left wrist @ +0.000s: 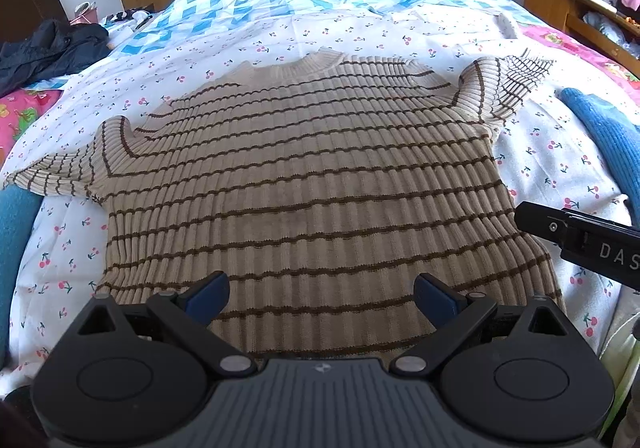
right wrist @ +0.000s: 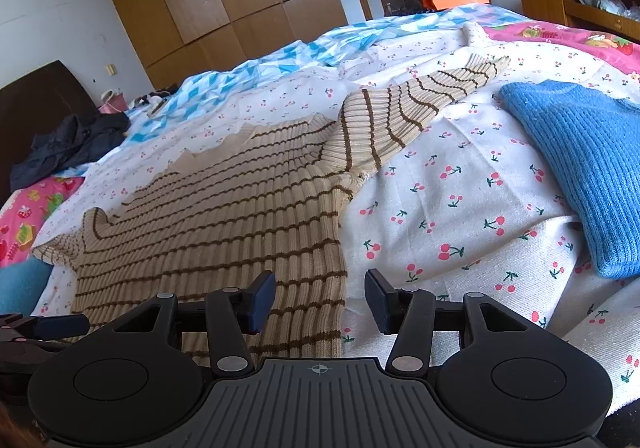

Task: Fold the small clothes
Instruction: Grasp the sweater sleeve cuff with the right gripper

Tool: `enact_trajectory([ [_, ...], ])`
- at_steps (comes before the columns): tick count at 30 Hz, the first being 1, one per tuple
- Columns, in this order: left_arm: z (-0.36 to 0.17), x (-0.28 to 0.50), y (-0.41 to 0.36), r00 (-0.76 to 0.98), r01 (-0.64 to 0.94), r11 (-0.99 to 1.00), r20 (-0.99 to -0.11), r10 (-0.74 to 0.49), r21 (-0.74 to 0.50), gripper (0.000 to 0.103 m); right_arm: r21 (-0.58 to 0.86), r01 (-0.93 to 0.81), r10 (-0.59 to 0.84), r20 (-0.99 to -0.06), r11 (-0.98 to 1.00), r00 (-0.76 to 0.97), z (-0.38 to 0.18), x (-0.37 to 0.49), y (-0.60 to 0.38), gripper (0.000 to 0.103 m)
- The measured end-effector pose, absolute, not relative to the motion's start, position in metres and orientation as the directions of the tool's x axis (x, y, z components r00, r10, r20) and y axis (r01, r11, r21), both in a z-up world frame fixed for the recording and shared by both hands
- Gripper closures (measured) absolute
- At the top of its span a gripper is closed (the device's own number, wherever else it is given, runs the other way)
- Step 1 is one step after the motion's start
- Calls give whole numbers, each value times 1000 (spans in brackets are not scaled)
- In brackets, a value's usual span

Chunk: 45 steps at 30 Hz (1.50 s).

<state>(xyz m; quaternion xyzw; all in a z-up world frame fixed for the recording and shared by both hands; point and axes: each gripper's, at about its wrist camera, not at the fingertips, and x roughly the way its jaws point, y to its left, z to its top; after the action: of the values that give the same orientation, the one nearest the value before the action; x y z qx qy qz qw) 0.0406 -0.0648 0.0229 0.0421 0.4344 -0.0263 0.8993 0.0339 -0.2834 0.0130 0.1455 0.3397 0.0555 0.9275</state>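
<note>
Sweater [left wrist: 312,184] first: your beige knit with brown stripes lies flat and spread on the cherry-print sheet [left wrist: 552,152], neck toward the far side of the bed, both sleeves stretched outward. Over the sweater's near hem you hold the left gripper [left wrist: 321,298], its blue-padded fingers [left wrist: 208,298] spread wide with nothing between them, above the fabric rather than pinching it. At the sweater's near right side edge you hold the right gripper [right wrist: 320,302], jaws likewise apart and empty, one finger over the knit and the other over bare sheet. Just right of the sweater lies a blue knit garment [right wrist: 580,168]. Well off to the sweater's left, a dark jacket [left wrist: 44,48] sits bunched up. Beyond the sweater's neck, a blue-and-white patterned cover [left wrist: 256,4] lies across the bed.
</note>
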Motion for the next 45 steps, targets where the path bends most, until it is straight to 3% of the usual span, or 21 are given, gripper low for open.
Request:
enact_trajectory([
  [21,33,32,-67,644,103,993,-764,-27,52,1,319,-9,208,-594,948,777,21,29,-285,54],
  [25,41,41,-71,664,122,991,-747,-38,58,1,310,-11,189,-550,951,813,35,35,-298,59],
  [35,46,89,-95,687,147,989,-722,-84,25,1,348,161,54,-534,924,843,54,138,-405,75],
  [45,34,132,-121,672,156,987,-729,-129,-31,1,531,357,19,-577,769,816,4,255,-488,70],
])
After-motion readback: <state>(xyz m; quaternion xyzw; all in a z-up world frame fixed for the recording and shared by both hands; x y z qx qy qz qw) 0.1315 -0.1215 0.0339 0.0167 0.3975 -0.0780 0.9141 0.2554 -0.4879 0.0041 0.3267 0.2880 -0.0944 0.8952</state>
